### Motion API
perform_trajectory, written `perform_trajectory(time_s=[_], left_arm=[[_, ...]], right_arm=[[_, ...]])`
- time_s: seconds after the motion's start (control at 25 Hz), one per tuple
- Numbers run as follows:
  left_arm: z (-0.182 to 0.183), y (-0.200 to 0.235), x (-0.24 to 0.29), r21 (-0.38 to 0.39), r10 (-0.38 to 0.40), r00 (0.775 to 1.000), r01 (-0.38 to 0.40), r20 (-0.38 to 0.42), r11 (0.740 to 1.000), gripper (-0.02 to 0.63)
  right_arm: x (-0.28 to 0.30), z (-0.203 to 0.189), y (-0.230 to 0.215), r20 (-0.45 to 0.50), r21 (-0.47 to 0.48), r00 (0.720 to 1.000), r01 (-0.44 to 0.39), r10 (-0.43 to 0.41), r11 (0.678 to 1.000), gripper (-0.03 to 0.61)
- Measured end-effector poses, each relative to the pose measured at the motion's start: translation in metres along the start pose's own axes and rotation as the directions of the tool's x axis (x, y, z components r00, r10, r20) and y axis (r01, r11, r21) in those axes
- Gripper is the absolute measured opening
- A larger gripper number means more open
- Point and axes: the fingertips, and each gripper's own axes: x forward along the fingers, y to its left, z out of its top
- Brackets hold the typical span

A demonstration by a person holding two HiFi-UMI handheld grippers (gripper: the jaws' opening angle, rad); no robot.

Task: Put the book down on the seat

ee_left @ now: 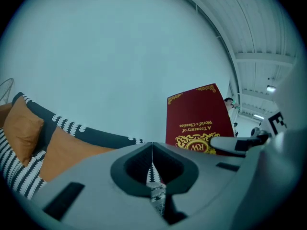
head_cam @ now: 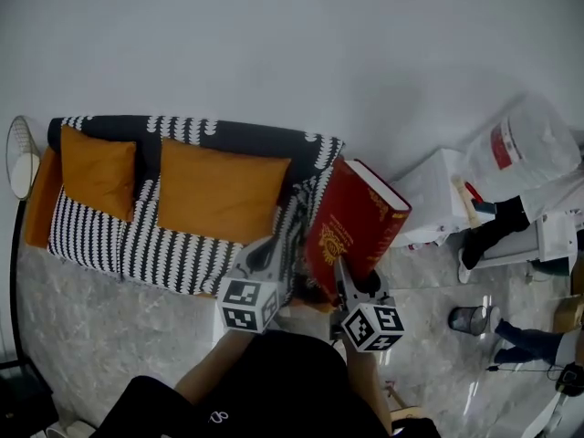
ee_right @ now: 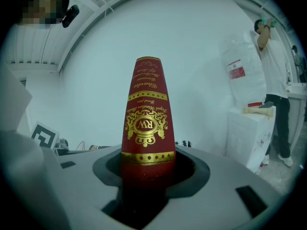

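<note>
A thick red book (head_cam: 358, 224) with gold lettering stands upright in the air, just right of the sofa's right armrest. My right gripper (head_cam: 345, 283) is shut on its lower end; in the right gripper view the spine (ee_right: 146, 119) rises from between the jaws (ee_right: 146, 169). The left gripper view shows the book's front cover (ee_left: 199, 121). The sofa (head_cam: 315, 167) is black and white, with a striped seat (head_cam: 100, 235) and two orange cushions (head_cam: 219, 194). My left gripper (head_cam: 265, 255) hovers over the seat's right end. Its jaws (ee_left: 152, 150) are shut with nothing in them.
A white box (head_cam: 438, 199) and a large plastic bag (head_cam: 525, 149) stand right of the sofa, with a person's legs (head_cam: 493, 231) beside them. A small dark bin (head_cam: 467, 319) sits on the marble floor. A round wire object (head_cam: 23, 158) is at the sofa's left end.
</note>
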Motion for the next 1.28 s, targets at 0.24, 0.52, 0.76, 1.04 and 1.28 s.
perform_trajectory(time_s=[0.24, 0.52, 0.76, 1.04, 1.28], left_arm=[[-0.001, 0.010, 0.003, -0.022, 0.036, 0.999, -0.036, 0.005, 0.999, 0.012], [-0.010, 0.014, 0.004, -0.032, 0.053, 0.998, -0.053, -0.017, 0.998, 0.012], [-0.023, 0.015, 0.007, -0.035, 0.053, 0.997, -0.055, -0.061, 0.998, 0.012], [-0.044, 0.018, 0.008, -0.012, 0.079, 0.984, -0.082, -0.158, 0.997, 0.012], [-0.075, 0.032, 0.014, -0.051, 0.092, 0.970, -0.106, -0.224, 0.993, 0.012]], right_arm=[[0.011, -0.008, -0.001, -0.040, 0.022, 0.999, -0.032, 0.033, 0.999, 0.216], [0.024, -0.027, -0.003, -0.114, 0.109, 0.988, -0.095, 0.107, 0.990, 0.216], [0.035, -0.053, -0.012, -0.214, 0.218, 0.959, -0.140, 0.187, 0.966, 0.216], [0.062, -0.105, -0.032, -0.305, 0.364, 0.919, -0.131, 0.251, 0.922, 0.216], [0.106, -0.163, -0.051, -0.402, 0.445, 0.867, -0.096, 0.295, 0.890, 0.216]])
